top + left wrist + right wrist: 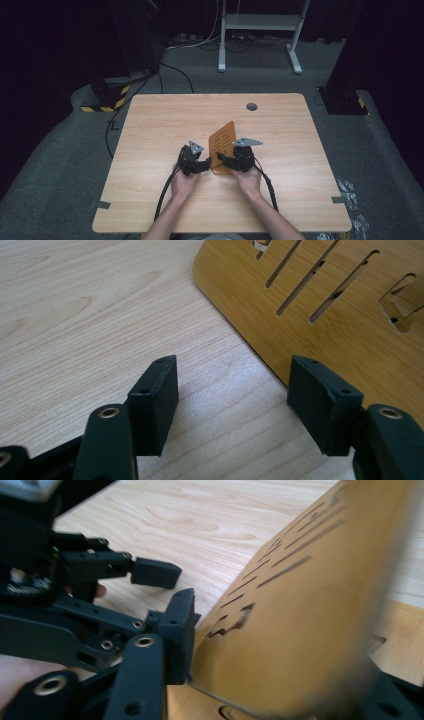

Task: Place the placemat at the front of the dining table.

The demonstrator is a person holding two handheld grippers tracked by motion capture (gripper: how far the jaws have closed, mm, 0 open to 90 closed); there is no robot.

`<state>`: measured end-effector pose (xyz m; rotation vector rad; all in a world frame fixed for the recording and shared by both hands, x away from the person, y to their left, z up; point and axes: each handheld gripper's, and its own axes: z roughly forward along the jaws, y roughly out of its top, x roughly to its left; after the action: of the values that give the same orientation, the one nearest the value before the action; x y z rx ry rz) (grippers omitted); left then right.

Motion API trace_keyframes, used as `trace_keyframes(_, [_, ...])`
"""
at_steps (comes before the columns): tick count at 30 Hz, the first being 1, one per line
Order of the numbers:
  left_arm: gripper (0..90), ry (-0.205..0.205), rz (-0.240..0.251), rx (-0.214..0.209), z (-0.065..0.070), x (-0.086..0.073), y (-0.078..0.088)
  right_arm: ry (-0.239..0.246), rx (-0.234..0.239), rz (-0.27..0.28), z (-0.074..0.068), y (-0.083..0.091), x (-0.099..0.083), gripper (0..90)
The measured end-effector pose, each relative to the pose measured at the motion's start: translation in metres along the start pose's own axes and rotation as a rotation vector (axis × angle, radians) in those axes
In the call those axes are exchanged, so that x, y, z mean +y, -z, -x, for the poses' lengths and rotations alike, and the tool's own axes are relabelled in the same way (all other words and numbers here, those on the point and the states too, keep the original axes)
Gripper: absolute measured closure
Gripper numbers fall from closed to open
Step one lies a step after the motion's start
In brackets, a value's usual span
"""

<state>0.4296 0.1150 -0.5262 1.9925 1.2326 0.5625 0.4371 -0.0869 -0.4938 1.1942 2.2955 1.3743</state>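
Observation:
A thin brown board with long slots lies near the table's middle, between my two grippers. My right gripper holds its near end: in the right gripper view the board stands tilted between the jaws, the left pad flat against it, the other jaw blurred behind it. My left gripper rests just left of the board, jaws apart. In the left gripper view its pads frame bare table, and the board's edge passes by the right pad. One left finger shows beyond my right jaw.
The light wooden table has a round cable hole at the back. A second flat brown piece lies under the tilted board. Beyond the table stand a white frame and dark stands with striped feet.

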Motion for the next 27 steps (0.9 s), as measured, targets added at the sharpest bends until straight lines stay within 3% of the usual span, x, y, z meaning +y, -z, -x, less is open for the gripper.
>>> trace_keyframes(13, [32.2, -0.002, 0.003, 0.020, -0.0024, -0.0019, 0.0029, -0.042, 0.090, 0.010, -0.0010, 0.0029, 0.0029, 71.5])
trace_keyframes(15, [32.3, 0.018, 0.009, 0.021, -0.0044, -0.0029, 0.0042, -0.032, 0.093, 0.010, -0.0017, 0.0030, 0.0030, 72.9])
trace_keyframes(24, [32.0, 0.023, 0.004, 0.025, -0.0054, -0.0037, 0.0052, -0.048, 0.107, 0.003, -0.0016, 0.0036, 0.0031, 75.2])
trace_keyframes(27, [31.7, 0.032, 0.004, 0.022, -0.0072, -0.0038, 0.0057, -0.032, 0.103, 0.002, -0.0017, 0.0049, 0.0037, 78.1])
